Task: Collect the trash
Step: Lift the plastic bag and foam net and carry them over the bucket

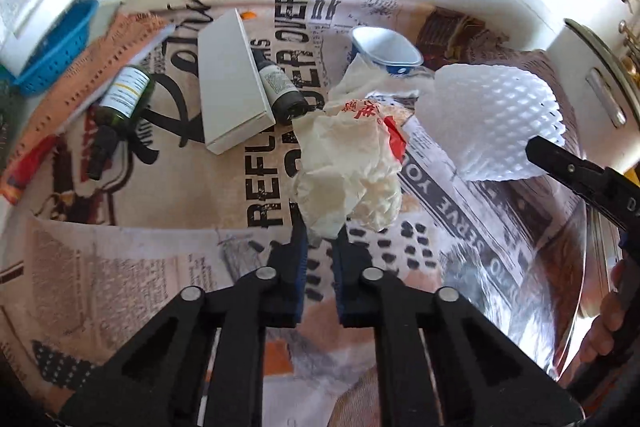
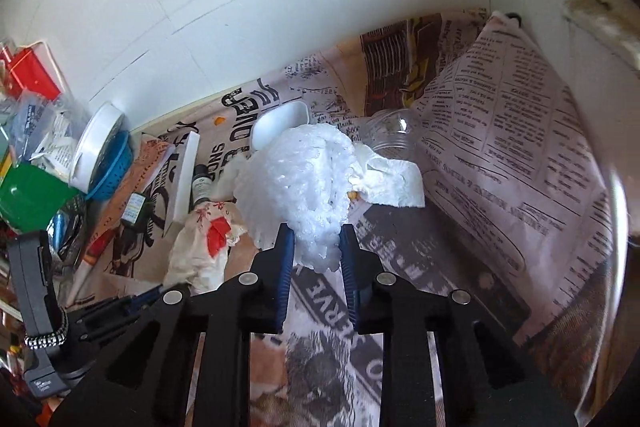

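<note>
My left gripper [image 1: 322, 233] is shut on a crumpled cream paper wrapper with red print [image 1: 348, 167] and holds it above the newspaper-print tablecloth [image 1: 160, 267]. The wrapper also shows in the right wrist view [image 2: 200, 243]. My right gripper [image 2: 316, 243] is shut on a white foam fruit net [image 2: 304, 187], seen at the right in the left wrist view [image 1: 496, 115]. A crumpled white tissue [image 2: 392, 183] and a clear plastic cup [image 2: 392, 133] lie behind the net. A white and blue tub [image 1: 386, 49] lies on its side.
Two dark green bottles [image 1: 120, 103] [image 1: 280, 87] and a flat white box [image 1: 232, 83] lie on the table. A blue basket [image 1: 56, 51] and an orange cloth [image 1: 80, 75] sit at the left. A metal bin rim [image 1: 592, 247] is at the right.
</note>
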{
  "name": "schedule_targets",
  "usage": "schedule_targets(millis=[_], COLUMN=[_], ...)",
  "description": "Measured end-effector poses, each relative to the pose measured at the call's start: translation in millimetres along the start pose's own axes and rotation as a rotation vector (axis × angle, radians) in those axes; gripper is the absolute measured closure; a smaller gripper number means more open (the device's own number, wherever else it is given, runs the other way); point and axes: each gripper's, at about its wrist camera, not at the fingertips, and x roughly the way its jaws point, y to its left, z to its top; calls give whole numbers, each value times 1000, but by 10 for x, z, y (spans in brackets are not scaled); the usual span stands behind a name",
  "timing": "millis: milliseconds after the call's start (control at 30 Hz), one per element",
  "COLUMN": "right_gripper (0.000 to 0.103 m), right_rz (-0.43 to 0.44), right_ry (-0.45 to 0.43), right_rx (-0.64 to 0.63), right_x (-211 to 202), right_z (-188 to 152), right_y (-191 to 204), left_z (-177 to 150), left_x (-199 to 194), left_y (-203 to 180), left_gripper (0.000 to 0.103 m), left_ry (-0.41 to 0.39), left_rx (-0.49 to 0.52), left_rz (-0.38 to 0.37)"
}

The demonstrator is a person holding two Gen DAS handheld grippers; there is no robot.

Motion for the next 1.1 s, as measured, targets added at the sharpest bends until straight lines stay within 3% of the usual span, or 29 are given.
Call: schedule_targets(millis=[433, 767, 1100], right_gripper=[84, 84, 84], right_rz=[-43, -34, -63], right_ry=[-120, -209, -224], right_rx=[-24, -31, -22], right_x=[-918, -1444, -1913], right_z=[-557, -1448, -2395], right_y=[546, 1454, 2163], left_z=[-575, -1548, -2417], left_x=[-1235, -2246, -2919], left_y=[251, 896, 1451], left_gripper=[97, 97, 97], left_ry=[-127, -189, -176], left_rx=[32, 108, 155], left_rz=[-15, 14, -27])
